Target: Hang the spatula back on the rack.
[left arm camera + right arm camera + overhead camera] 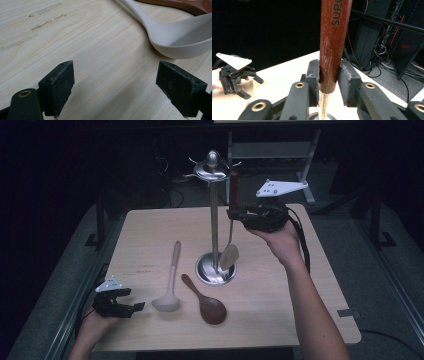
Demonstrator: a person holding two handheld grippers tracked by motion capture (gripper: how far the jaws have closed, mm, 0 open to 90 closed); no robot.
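Observation:
A tall metal utensil stand (215, 220) rises from a round base at the middle of the wooden table (280, 320). Beside its pole hangs a utensil with a red-brown wooden handle (333, 45), a thin metal shaft and a pale head (229, 256) just above the base. My right gripper (233, 213) is raised beside the stand, and its pads (313, 80) hug the lower end of that handle. At the table's front left, my left gripper (133, 299) rests low and open with nothing in it (120, 77), close to the bowl of a white ladle (180, 42).
The white ladle (170, 280) and a dark brown wooden spoon (207, 305) lie side by side in front of the stand. The stand's top carries curved hooks (212, 170). Dark racks and cables stand beyond the table's far edge. My left gripper (252, 87) also shows far off in the right gripper view.

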